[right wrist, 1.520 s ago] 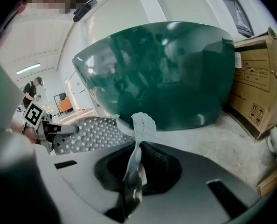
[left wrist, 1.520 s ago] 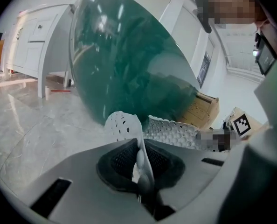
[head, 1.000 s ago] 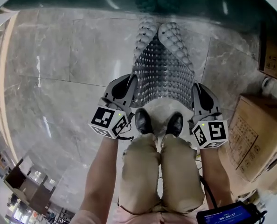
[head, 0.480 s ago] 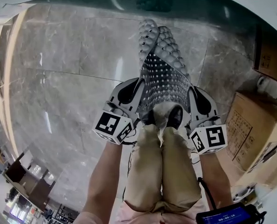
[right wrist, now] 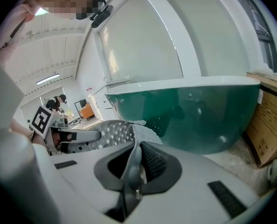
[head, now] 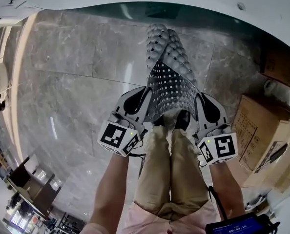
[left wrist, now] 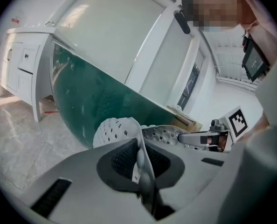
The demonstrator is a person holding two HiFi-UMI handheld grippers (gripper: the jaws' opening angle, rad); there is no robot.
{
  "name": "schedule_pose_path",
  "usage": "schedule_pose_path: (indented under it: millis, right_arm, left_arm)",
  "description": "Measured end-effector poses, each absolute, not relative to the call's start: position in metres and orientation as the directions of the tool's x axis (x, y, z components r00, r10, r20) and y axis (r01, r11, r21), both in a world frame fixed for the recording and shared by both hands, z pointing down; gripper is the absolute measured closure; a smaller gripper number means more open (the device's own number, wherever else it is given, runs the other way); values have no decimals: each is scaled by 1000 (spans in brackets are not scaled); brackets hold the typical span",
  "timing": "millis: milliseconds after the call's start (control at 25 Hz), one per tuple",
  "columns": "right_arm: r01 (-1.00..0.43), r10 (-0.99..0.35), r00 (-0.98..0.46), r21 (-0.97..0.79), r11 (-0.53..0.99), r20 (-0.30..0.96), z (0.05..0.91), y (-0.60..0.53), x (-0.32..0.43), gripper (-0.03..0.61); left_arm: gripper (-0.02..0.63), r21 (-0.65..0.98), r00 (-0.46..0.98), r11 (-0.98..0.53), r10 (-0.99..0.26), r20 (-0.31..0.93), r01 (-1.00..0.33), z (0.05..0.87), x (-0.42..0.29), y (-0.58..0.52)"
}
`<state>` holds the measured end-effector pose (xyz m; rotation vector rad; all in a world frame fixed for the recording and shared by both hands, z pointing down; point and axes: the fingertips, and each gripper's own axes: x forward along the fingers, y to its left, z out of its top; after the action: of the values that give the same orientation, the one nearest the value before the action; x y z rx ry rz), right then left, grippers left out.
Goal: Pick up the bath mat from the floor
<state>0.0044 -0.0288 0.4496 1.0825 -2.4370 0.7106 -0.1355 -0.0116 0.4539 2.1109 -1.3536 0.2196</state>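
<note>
Looking down through the head view, you stand on a grey marble floor (head: 72, 82) with pale veins and glossy reflections. At 12 o'clock the dark green bathtub (head: 135, 9) curves under its white rim; its inside is out of sight. At 3 o'clock cardboard boxes (head: 262, 130) stand on the floor, and what they hold cannot be seen. Your left gripper (head: 144, 92) and right gripper (head: 199, 100) sit just ahead of your shoes (head: 182, 119). The grey, studded bath mat (head: 170, 77) is stretched between them at its near edge and narrows toward 12 o'clock. Whether its far end touches the floor cannot be told.

In the left gripper view, the jaws are pinched tight on a thin edge of the mat. The mat rises from the pads and curls over toward 1 o'clock, where the other gripper holds it. The tub's green wall fills the middle, a white cabinet (left wrist: 22, 64) stands at 9 o'clock, and floor shows at 8 o'clock.

In the right gripper view, the jaws are likewise clamped on the mat's edge, and the perforated sheet runs off toward 9 o'clock. The tub spans 12 to 3 o'clock, with a box beside it at 3 o'clock.
</note>
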Motion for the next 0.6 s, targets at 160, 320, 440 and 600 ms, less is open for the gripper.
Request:
schedule_pose_path:
  millis: [160,320,440,600]
  right_arm:
    - [-754,-565,-643,-296,587,518,416,-29,5,549]
    - [-751,-566,-649,-304,586,509,385,-26,5,549]
    - [-749,-564,-651,-308,587,508,365,-21,10,549]
    - [-752,-571,-650,-316,578,502,337,-15,13,549]
  left_arm:
    - [578,401,460,-287,-763,453,-870,421,-131,-7]
    - [578,394,464,-295,-759,458,-871,393,-127,-4]
    - [578,393,466,-298,-759,455,-870,373,-122,-3]
    - [578,389,469,-306,-761,449,-869,343,-119,1]
